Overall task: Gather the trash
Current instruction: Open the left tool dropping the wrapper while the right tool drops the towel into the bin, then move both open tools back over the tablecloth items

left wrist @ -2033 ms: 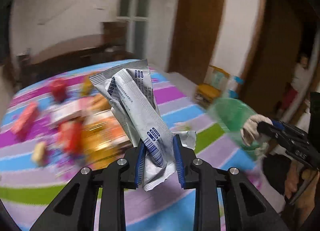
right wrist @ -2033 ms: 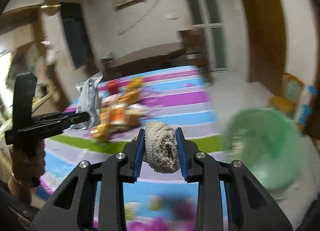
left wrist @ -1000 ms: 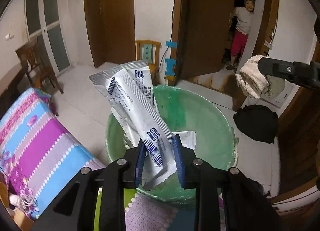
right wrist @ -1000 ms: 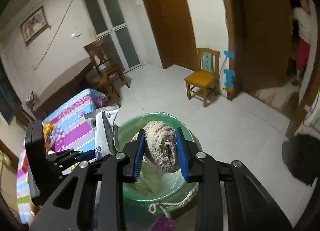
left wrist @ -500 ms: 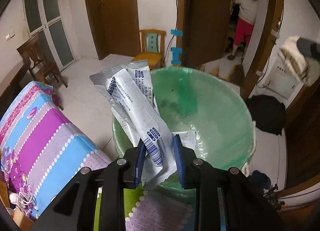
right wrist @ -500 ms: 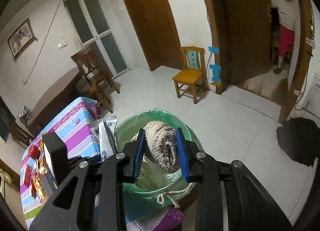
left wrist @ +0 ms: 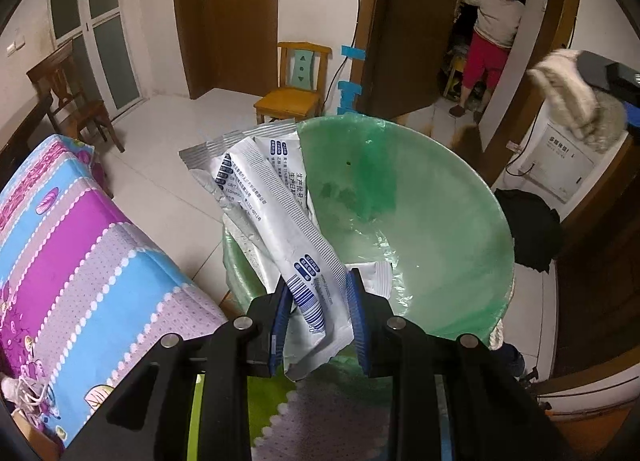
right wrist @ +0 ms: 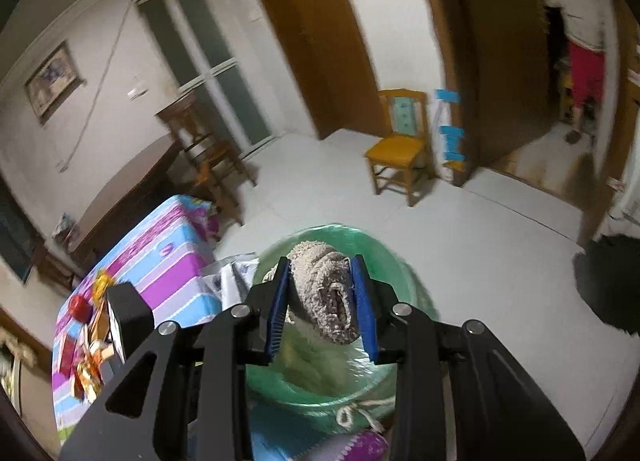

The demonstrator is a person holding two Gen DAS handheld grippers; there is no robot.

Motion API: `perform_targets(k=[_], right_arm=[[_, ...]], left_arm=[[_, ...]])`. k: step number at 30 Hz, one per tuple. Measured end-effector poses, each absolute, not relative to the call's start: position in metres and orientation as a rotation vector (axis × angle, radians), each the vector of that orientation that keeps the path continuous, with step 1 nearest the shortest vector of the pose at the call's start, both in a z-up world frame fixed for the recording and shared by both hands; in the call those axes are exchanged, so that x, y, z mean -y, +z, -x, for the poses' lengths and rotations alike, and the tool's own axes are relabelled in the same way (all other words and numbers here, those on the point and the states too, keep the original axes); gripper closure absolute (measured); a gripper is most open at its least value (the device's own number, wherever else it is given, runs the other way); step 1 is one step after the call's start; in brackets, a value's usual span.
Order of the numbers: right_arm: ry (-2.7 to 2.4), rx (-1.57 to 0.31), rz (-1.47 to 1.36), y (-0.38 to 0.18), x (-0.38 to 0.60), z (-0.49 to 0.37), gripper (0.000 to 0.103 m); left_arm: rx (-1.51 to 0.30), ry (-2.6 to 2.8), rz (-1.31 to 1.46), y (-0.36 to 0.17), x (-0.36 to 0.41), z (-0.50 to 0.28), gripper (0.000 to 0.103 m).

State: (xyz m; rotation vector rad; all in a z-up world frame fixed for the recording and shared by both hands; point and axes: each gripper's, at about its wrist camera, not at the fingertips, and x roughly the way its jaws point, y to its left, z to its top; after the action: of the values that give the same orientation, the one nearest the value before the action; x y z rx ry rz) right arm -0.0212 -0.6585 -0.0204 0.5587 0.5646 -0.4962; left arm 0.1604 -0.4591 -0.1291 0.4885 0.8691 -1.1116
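Note:
My left gripper (left wrist: pixel 318 317) is shut on a bunch of white and silver wrappers (left wrist: pixel 276 213) with blue print, held over the near rim of a bin lined with a green bag (left wrist: pixel 420 229). My right gripper (right wrist: pixel 320 301) is shut on a rolled beige cloth (right wrist: pixel 324 293), held above the same green-lined bin (right wrist: pixel 404 281). The cloth and right gripper also show in the left wrist view (left wrist: pixel 572 105), high at the right. The left gripper's body (right wrist: pixel 128 317) and wrappers (right wrist: pixel 232 277) show left of the bin in the right wrist view.
A table with a striped pink and blue cloth (left wrist: pixel 80 253) stands left of the bin, with snack packets (right wrist: pixel 88 341) on it. A small yellow chair (left wrist: pixel 292 97) stands behind. A person (left wrist: pixel 492 41) stands in the doorway. A black bag (left wrist: pixel 528 229) lies on the floor.
Both grippers swung from the table to the bin. In the last half second the left gripper moved slightly closer over the rim, and the right gripper rose and shifted, blurring its view.

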Motion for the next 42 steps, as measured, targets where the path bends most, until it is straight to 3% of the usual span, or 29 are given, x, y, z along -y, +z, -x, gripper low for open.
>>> perform_targets(k=[6,10,12,14,15,23,28,35,42], right_arm=[[-0.426,-0.610,-0.531,-0.035,0.672,0.005,0.073],[-0.380,-0.624,-0.530,-0.049,0.684,-0.003,0.073],[-0.398,-0.628,-0.504,-0.055,0.689,-0.007,0.064],[-0.397,-0.604,-0.509,-0.060,0.693,-0.007,0.044],[-0.382,-0.596,-0.513,-0.062,0.694,-0.007,0.043],[-0.303,-0.565,-0.538,-0.074,0.701,-0.009,0.044],[-0.271,-0.513,-0.490,-0.068,0.675,-0.004,0.044],[-0.206,-0.433,-0.440,-0.051,0.639,-0.007,0.044],[-0.077,-0.390,-0.427,-0.040,0.591,-0.010,0.042]], left_arm=[[-0.910,-1.191,-0.428,-0.128,0.458,-0.166,0.074],[-0.828,-1.194,-0.463,-0.123,0.461,-0.154,0.073],[-0.798,-1.185,-0.479,-0.123,0.460,-0.151,0.070],[-0.794,-1.138,-0.480,-0.124,0.456,-0.155,0.048],[-0.789,-1.117,-0.465,-0.122,0.454,-0.158,0.041],[-0.761,-1.064,-0.416,-0.101,0.430,-0.155,0.039],[-0.725,-1.057,-0.393,-0.095,0.413,-0.141,0.029],[-0.672,-1.011,-0.409,-0.085,0.381,-0.111,0.025],[-0.621,-0.898,-0.387,-0.075,0.298,-0.088,0.020]])
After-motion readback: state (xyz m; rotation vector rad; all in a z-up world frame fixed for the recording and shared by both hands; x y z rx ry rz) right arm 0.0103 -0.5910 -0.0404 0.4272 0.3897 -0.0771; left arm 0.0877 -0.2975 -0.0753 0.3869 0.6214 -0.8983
